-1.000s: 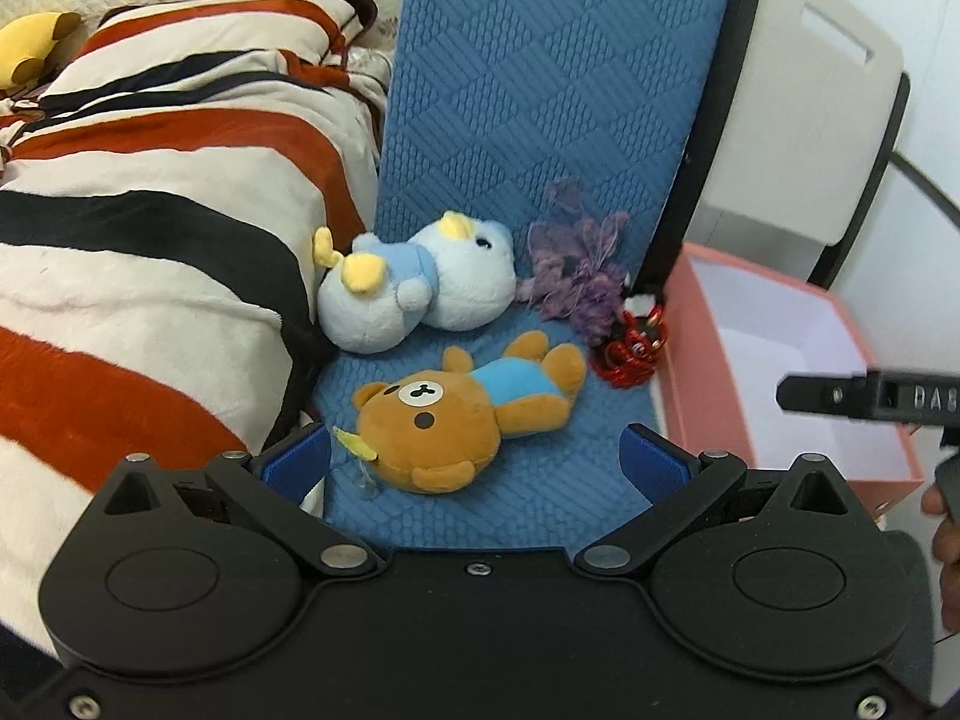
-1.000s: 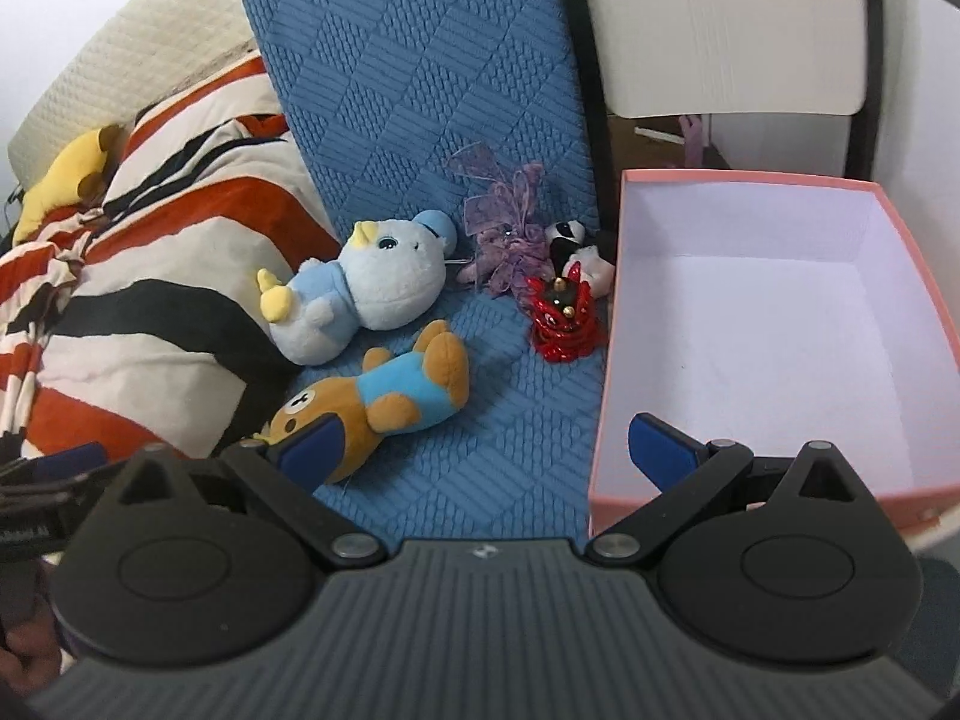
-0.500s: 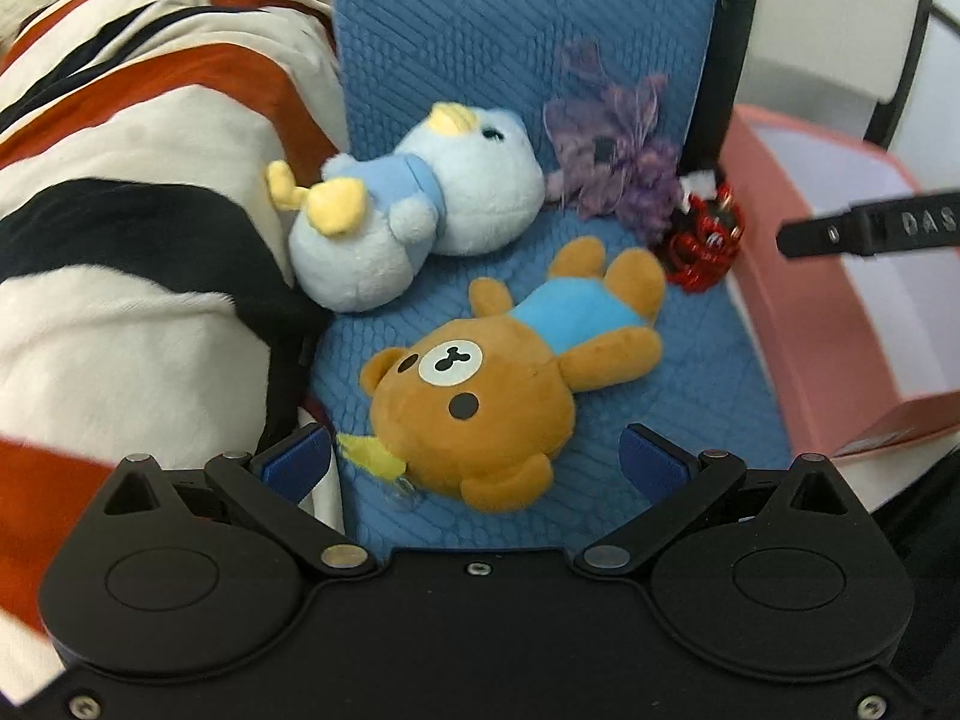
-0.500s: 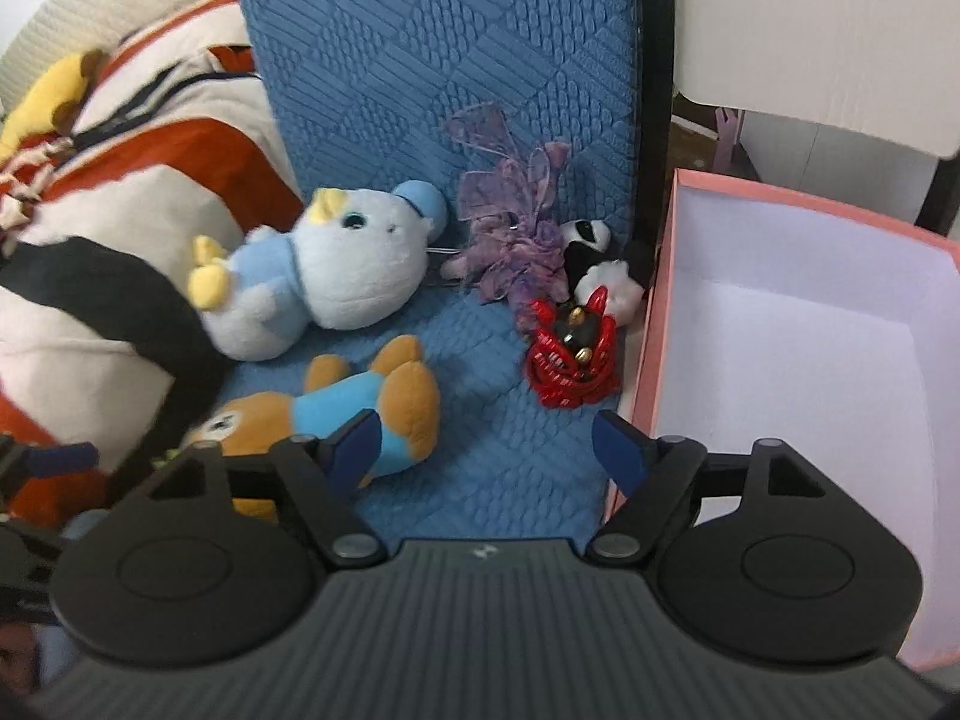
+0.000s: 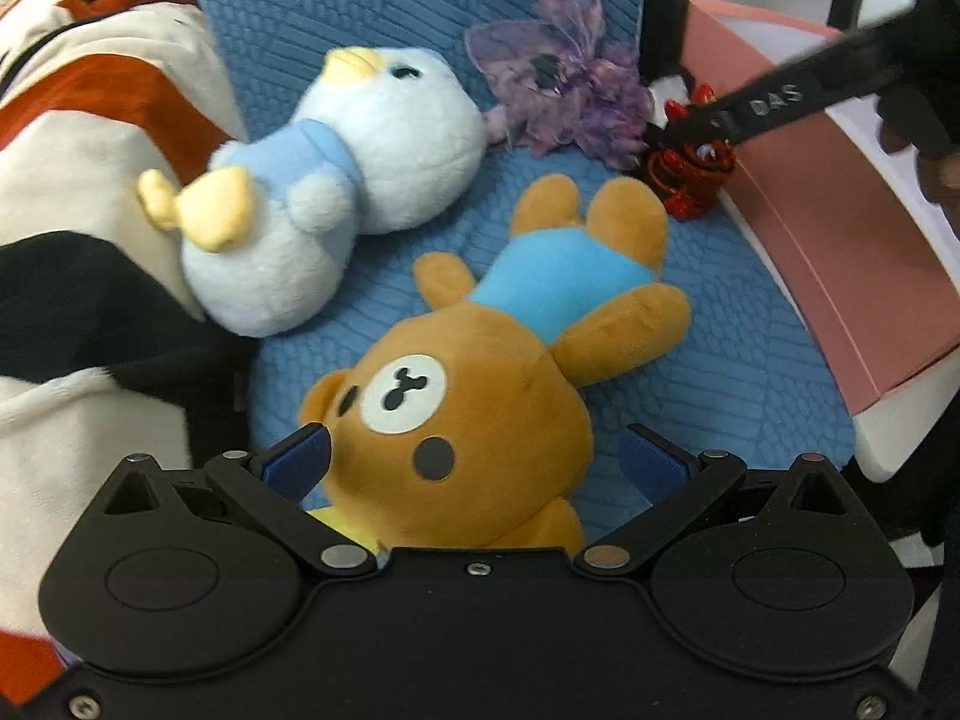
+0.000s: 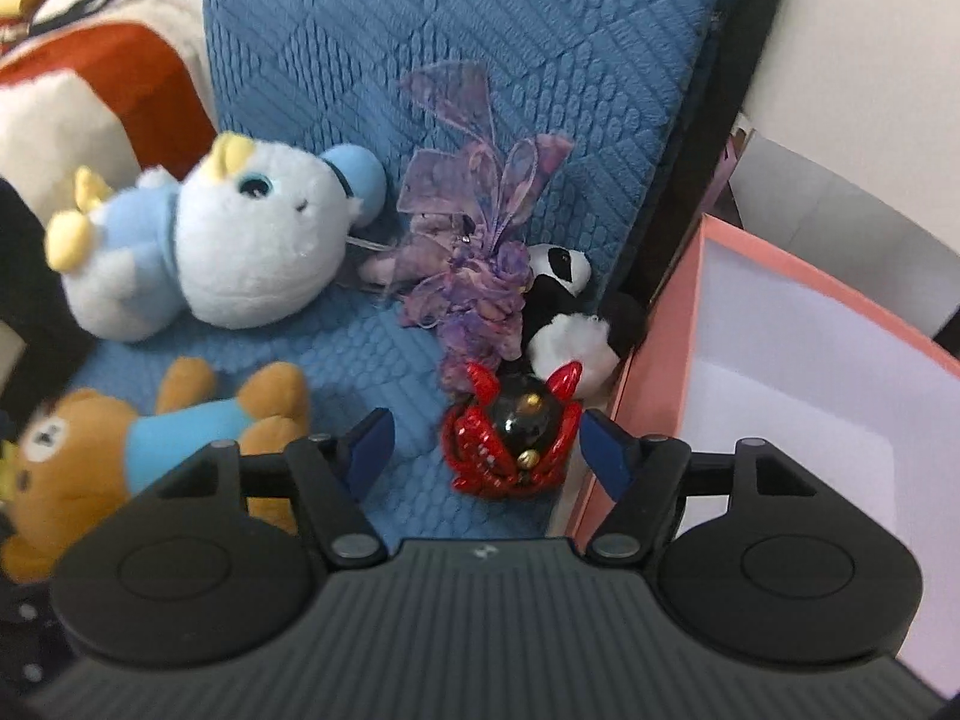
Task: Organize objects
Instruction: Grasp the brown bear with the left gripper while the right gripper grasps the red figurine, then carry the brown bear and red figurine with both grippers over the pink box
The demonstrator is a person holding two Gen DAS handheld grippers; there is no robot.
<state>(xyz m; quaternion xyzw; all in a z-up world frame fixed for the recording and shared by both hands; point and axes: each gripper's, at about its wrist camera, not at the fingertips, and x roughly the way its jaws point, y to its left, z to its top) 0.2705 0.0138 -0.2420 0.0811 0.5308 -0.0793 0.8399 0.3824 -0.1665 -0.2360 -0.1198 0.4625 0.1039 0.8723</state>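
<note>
Two toys are about to be picked up at once, so this looks like the grab step of tidying the toys into the pink box [image 6: 780,324]. The left tongs [image 5: 477,459] hang over the brown bear [image 5: 480,408], with the blue pads spread apart on either side of its big round head and not squeezing it. The right tongs [image 6: 483,450] have just been closing in, and the little red toy [image 6: 510,438] sits between the blue pads, but the pads do not look pressed on it. Next, both tongs need to come together gently until they hold, then lift and go over to the box, which waits at 3 o'clock from the red toy, just beside it. The bear is soft and fat, lies on its back on the blue cushion [image 6: 480,60], and wears a light blue shirt. The red toy is small, shiny and bumpy, with a black ball in the middle, so it may slip. A blue and white plush [image 5: 336,180] lies at 10 o'clock from the bear, and a purple ribbon bunch [image 6: 474,258] and a tiny panda [image 6: 564,300] sit at 12 o'clock from the red toy.
</note>
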